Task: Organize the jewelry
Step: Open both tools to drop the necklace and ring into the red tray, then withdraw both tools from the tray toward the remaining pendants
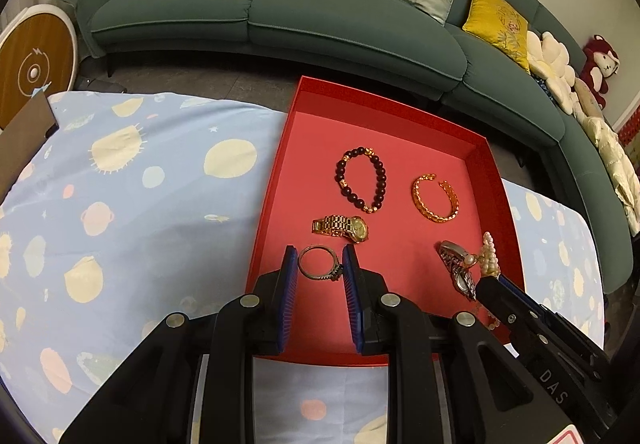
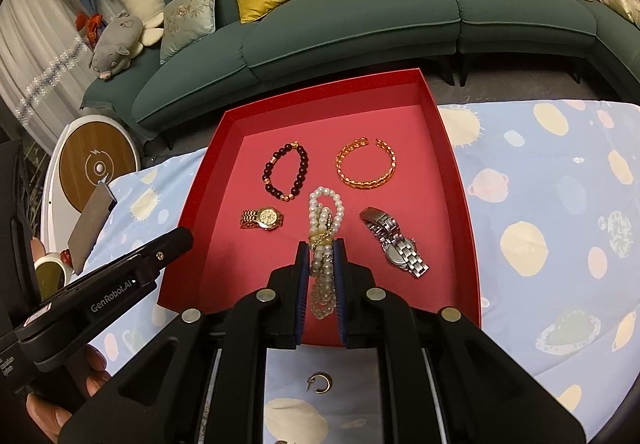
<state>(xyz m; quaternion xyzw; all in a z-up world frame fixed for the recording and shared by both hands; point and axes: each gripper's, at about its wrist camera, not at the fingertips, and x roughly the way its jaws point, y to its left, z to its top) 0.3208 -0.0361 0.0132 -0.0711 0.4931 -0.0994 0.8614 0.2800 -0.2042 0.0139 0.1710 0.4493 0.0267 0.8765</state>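
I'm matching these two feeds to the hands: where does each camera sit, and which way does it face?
Left wrist: sits on the left gripper, facing down at the red tray; its fingers hold a ring; the right gripper shows at right.
Right wrist: sits on the right gripper, facing the tray; its fingers clamp a pearl strand; the left gripper's body and a hand show at left.
Shared: tray, gold watch, sofa.

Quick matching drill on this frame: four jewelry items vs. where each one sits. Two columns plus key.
1. ring
2. pearl strand
3. silver watch
4. small hoop earring

A. on the blue cloth, outside the red tray
B. between the left claw pads
C. on the tray floor, right of the pearls
D. clamped in the right claw

Pairs: 1-B, 2-D, 3-C, 4-A
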